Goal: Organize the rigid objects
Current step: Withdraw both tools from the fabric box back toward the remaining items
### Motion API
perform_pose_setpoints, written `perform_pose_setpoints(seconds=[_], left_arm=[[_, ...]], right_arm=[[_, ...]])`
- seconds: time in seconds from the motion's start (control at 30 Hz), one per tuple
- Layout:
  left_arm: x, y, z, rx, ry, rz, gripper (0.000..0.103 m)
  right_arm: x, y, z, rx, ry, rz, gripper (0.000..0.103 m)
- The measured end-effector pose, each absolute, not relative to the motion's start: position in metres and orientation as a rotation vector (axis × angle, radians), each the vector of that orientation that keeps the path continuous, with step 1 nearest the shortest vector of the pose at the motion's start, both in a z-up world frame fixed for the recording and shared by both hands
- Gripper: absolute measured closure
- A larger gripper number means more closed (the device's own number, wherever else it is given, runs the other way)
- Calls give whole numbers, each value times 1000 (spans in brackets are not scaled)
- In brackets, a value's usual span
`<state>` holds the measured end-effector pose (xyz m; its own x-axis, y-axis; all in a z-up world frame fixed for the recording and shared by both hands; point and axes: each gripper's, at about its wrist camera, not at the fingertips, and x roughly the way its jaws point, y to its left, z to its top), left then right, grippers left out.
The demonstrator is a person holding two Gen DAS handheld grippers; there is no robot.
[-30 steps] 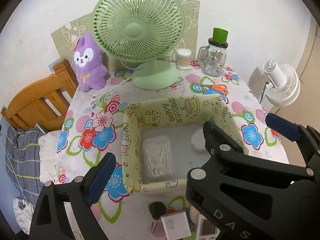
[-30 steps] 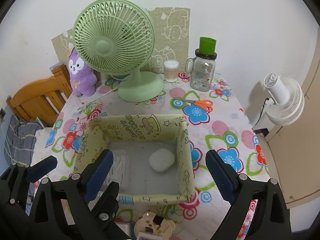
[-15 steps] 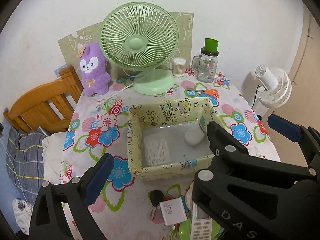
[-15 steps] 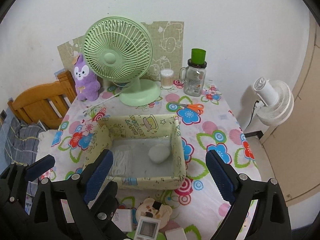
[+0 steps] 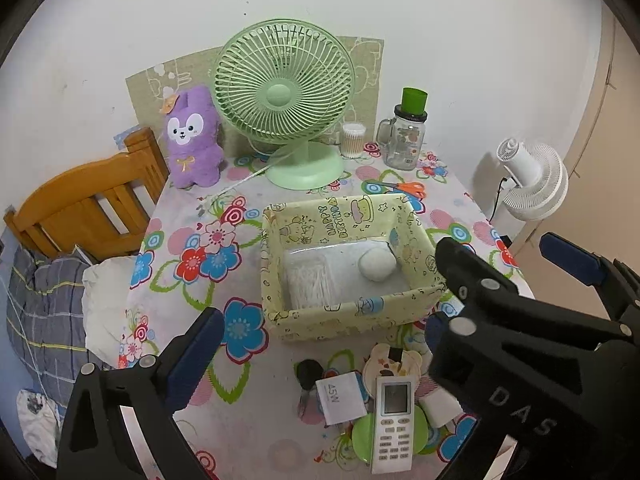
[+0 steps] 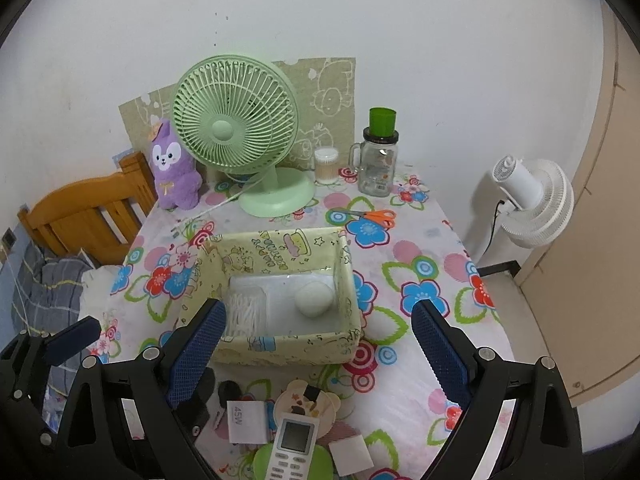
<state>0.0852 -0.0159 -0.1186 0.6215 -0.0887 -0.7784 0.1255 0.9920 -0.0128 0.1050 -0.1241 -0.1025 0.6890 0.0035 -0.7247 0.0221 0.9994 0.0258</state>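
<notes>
so partway through i'd say. the yellow cartoon-print bin (image 6: pixel 280 312) sits mid-table and already has two things in it: a clear pack of cotton swabs (image 6: pixel 246 312) toward its 9 o'clock side and a white rounded blob thing (image 6: pixel 314 299) toward 3 o'clock, well apart from each other. can't tell what the blob actually is.

what's left looks like the little pile just beside the bin's near wall, at 6 o'clock from it: a white remote control (image 6: pixel 294 446) lying on a green lid-ish disc (image 5: pixel 362 436), a white 45w charger block (image 6: pixel 245 420), a bear-shaped coaster thing (image 6: pixel 308 402), a black key fob (image 5: pixel 309 372) and another white square block (image 6: pixel 351 456). none of that is in the bin yet. orange scissors (image 6: pixel 370 216) lie out past the bin at about 1 o'clock, no idea if they count.

left gripper (image 5: pixel 320 340) is spread wide with nothing in it, its pads nowhere near touching anything. right gripper (image 6: pixel 316 354) same deal, released and empty, hanging above the pile with the bin's front wall framed between its fingers.

my guess is next pick comes from that near pile, the remote being the easy grab since it's on top.
</notes>
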Motion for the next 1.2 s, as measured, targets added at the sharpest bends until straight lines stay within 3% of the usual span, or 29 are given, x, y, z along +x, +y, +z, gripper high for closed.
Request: perform_pose_setpoints(seconds=[0.53, 1.2], left_arm=[[59, -2, -109, 35, 863, -167, 0], [42, -19, -148, 62, 938, -248, 0]], right_arm=[[69, -129, -86, 62, 756, -56, 7], [37, -148, -120, 96, 796, -78, 7]])
